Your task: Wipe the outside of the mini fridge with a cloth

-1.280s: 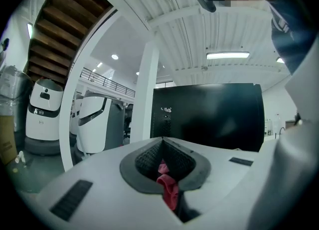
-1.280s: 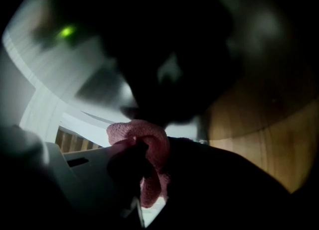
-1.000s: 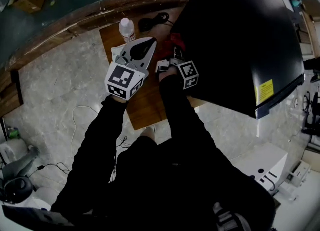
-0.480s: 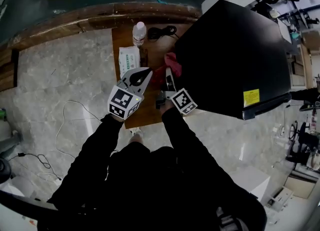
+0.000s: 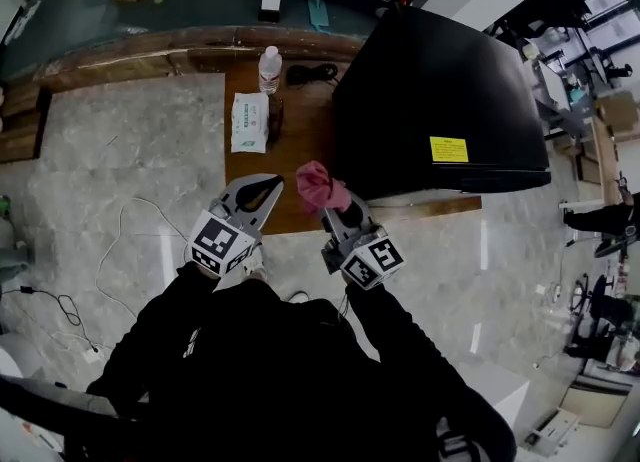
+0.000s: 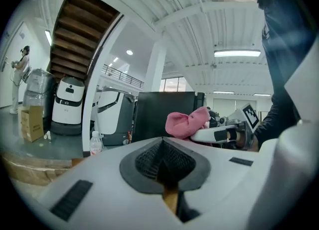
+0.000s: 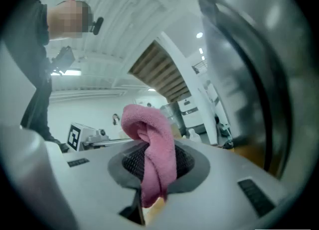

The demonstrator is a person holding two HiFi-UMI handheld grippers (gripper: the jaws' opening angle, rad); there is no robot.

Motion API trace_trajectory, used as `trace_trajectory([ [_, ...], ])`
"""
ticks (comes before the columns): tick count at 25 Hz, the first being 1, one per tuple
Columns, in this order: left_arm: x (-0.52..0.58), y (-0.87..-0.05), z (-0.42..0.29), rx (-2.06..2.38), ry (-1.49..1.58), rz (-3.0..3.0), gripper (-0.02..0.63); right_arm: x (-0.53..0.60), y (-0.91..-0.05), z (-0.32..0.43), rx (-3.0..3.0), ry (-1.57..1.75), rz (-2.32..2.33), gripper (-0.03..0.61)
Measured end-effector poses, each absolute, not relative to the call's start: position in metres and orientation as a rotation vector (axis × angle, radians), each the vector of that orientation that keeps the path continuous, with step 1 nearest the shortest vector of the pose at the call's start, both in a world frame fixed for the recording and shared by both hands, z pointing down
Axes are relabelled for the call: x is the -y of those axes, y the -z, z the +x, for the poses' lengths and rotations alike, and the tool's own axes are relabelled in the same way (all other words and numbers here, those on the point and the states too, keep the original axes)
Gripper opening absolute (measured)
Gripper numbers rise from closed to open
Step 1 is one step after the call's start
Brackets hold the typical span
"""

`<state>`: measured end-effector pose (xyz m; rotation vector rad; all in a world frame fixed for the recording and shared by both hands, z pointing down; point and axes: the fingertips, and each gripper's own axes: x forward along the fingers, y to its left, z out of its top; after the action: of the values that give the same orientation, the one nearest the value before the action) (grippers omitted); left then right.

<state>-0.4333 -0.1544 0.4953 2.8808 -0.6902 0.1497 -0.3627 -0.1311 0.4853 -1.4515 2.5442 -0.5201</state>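
Head view: the black mini fridge (image 5: 440, 100) stands on the wooden table (image 5: 300, 140), with a water bottle (image 5: 269, 68) to its left. The right gripper (image 5: 338, 210) holds the pink cloth (image 5: 318, 185) beside the fridge's near corner. The left gripper (image 5: 272, 184) is alongside.

Left gripper view: jaws together, nothing between them.

Right gripper view: jaws clamped on the cloth, which bunches up above them.
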Motion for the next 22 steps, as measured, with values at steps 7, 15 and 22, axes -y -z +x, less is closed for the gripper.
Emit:
trace_trajectory([
  [7, 0.023, -0.435, -0.410, 0.793, -0.044, 2.954, 0.006, -0.002, -0.422, -0.331, -2.621, 0.338, -1.355, 0.071],
  [15, -0.096, -0.414, -0.384, 0.775, -0.005, 2.941, 0.006, -0.113, -0.394, -0.322, -2.697, 0.216, -1.285, 0.071],
  [22, -0.167, -0.406, -0.367, 0.743, -0.053, 2.987, 0.006, -0.173, -0.395, -0.311, -2.679, 0.225, -1.287, 0.071],
])
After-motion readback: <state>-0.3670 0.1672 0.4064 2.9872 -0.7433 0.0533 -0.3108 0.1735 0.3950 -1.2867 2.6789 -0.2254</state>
